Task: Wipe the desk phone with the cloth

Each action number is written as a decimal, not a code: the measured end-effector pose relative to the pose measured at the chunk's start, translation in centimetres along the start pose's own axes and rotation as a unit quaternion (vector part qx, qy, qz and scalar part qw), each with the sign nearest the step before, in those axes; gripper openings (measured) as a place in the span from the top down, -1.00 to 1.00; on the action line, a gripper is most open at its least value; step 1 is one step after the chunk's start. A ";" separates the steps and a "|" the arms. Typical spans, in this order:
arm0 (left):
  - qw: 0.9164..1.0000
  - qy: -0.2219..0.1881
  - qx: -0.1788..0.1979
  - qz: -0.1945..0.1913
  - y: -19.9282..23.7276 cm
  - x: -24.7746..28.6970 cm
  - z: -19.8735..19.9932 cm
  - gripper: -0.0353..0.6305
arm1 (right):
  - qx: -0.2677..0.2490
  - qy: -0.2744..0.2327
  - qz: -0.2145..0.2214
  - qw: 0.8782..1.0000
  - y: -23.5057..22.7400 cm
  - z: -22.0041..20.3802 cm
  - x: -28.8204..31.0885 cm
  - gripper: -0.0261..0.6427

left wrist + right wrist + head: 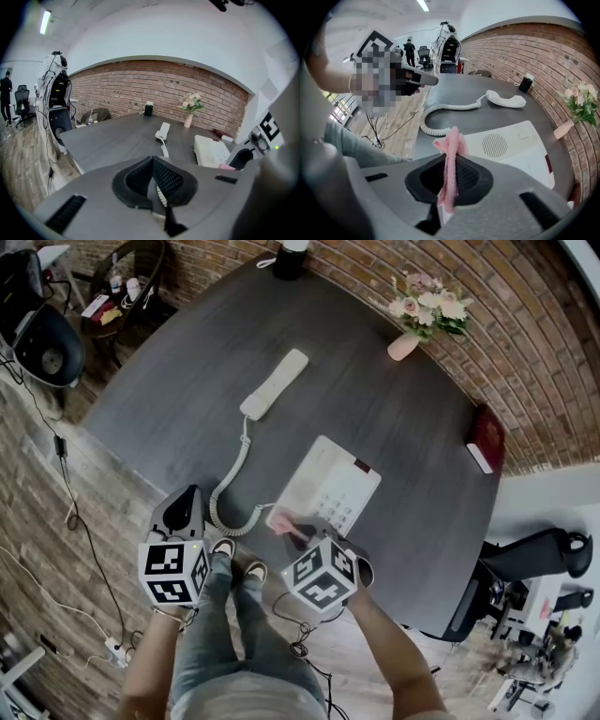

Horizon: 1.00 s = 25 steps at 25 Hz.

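Cloth (451, 145): pink, pinched in my right hand-held gripper (450, 161), at the phone base's (328, 486) near edge.
Left hand-held gripper (152, 180): jaws together on nothing, left of the base by the coiled cord (230, 493).
Handset (274, 383): off the base, beyond it on the table (169, 409).
Progress: I judge wiping barely begun; the whole base and the handset remain.

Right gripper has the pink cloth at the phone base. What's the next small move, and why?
Probably lower the right gripper slightly and draw the cloth across the phone base: its fingers are shut on the cloth, which sits at the base's near edge, and the handset lies off it.
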<state>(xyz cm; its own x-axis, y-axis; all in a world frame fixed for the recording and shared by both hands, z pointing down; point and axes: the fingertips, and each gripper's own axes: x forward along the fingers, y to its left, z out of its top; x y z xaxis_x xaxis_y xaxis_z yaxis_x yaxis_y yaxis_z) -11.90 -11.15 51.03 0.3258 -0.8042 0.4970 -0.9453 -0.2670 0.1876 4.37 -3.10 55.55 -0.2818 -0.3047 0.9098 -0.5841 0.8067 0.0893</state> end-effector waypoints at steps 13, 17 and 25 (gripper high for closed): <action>1.000 0.003 -0.002 0.003 0.0 0.3 0.1 0.90 | 0.012 -0.001 0.043 0.999 2.4 0.1 0.4 0.86; 1.000 0.005 -0.001 0.004 0.1 0.5 0.2 0.90 | 0.023 -0.003 0.060 0.998 3.0 0.0 0.6 0.86; 1.000 0.002 0.004 0.005 0.0 1.0 1.1 0.90 | 0.047 -0.017 0.094 0.994 3.3 0.4 -0.2 0.86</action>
<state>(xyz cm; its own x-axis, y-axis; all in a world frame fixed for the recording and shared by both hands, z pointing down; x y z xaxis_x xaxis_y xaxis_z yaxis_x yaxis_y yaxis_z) -11.54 -12.55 50.62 0.3172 -0.8042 0.5027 -0.9483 -0.2641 0.1759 2.22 -0.55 55.47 -0.4174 -0.1715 0.8924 -0.5871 0.8005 -0.1208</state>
